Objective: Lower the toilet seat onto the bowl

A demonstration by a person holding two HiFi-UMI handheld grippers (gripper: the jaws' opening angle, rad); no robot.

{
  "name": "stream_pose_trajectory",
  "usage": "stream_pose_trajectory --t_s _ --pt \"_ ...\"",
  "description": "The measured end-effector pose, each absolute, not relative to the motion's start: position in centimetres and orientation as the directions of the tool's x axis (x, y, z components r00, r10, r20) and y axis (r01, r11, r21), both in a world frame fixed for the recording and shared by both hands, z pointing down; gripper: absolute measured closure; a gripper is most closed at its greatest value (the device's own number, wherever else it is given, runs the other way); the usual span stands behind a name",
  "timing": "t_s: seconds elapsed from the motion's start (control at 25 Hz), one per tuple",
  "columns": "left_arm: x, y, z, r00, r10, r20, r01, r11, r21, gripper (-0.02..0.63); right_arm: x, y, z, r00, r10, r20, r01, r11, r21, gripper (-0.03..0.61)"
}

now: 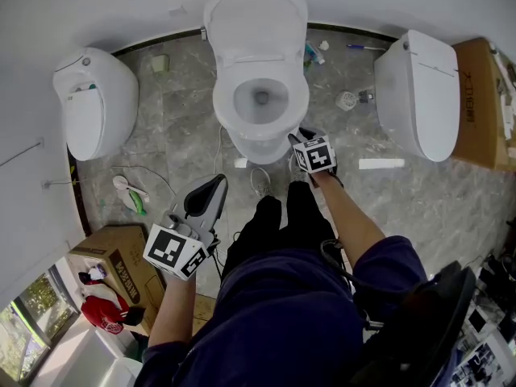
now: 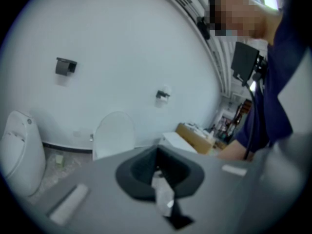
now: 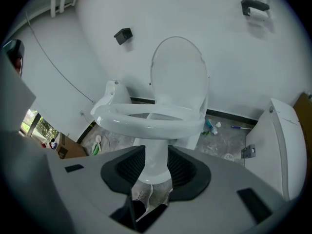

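Observation:
The white toilet [image 1: 260,95] stands against the far wall. Its seat ring [image 3: 146,117] lies flat on the bowl, and the lid [image 3: 178,72] stands upright behind it. My right gripper [image 1: 298,138] hangs just off the bowl's front right rim, pointing down. In the right gripper view the right gripper [image 3: 156,167] is open; only the toilet's pedestal shows through the gap, well beyond the pads. My left gripper [image 1: 211,185] is held back at the person's left knee, away from the toilet. In the left gripper view the left gripper [image 2: 157,168] has its jaws together, holding nothing.
Another white toilet unit [image 1: 97,103] lies at the left and one [image 1: 419,95] at the right. Cardboard boxes [image 1: 117,264] [image 1: 484,103] sit at the lower left and far right. Small litter [image 1: 348,99] dots the marble floor. The person's legs [image 1: 278,216] stand before the bowl.

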State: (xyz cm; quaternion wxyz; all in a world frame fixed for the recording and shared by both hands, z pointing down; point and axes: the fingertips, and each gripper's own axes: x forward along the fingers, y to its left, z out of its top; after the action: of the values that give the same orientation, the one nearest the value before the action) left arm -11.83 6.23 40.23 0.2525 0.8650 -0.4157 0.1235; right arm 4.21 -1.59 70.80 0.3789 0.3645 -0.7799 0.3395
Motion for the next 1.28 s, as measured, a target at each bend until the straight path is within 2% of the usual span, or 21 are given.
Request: stream_pose_trajectory --t_s 0.64,1.28 --pt "-11.4 5.8 40.5 0.632 -0.650 0.421 -0.775 -0.530 0.344 0.611 3.9 -1.1 69.8 -0.513 -0.309 0.801 -0.813 0.474 -0.338 0.534" --pt "-11.4 5.3 40.8 0.631 -0.649 0.424 -0.776 -0.525 0.351 0.611 3.5 -0.5 70.1 -0.534 -0.284 0.797 -0.802 0.467 -0.371 0.540"
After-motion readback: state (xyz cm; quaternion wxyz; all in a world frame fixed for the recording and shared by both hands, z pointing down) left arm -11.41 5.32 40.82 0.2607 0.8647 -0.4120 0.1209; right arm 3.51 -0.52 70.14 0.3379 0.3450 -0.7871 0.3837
